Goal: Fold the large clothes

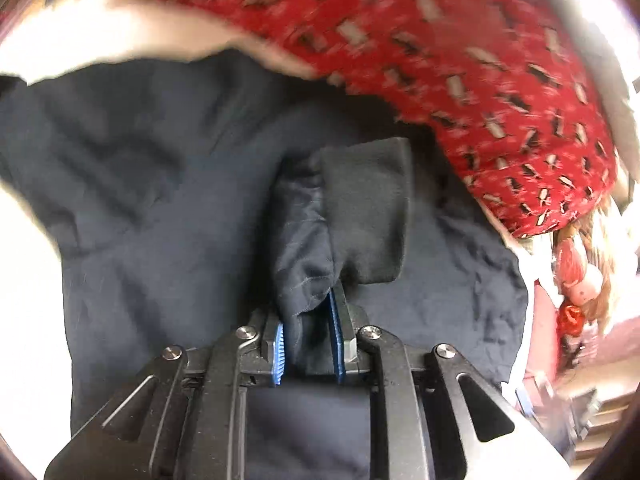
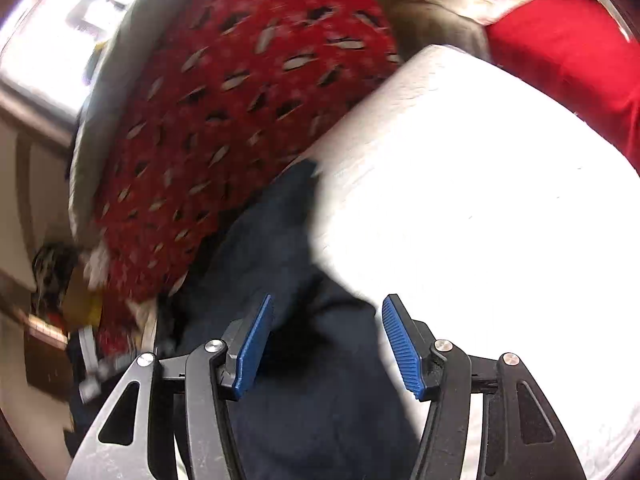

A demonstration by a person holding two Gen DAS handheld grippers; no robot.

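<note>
A large dark navy garment [image 1: 160,200] lies spread over a white surface [image 1: 24,264]. My left gripper [image 1: 308,264] is shut on a bunched fold of that garment, and the cloth covers most of its blue pads [image 1: 335,332]. A darker cuff-like flap [image 1: 372,208] hangs over the right finger. In the right wrist view the navy garment [image 2: 312,400] runs under my right gripper [image 2: 330,300]. That gripper is open with its blue pads [image 2: 402,344] well apart, nothing pressed between them, just above the garment's edge beside the white surface [image 2: 480,220].
A red patterned cloth [image 1: 440,60] [image 2: 240,120] is heaped along the garment's far side. A plain red cushion [image 2: 568,52] lies beyond the white surface. Small reddish, doll-like clutter [image 1: 580,280] sits at the right edge. Both views are motion-blurred.
</note>
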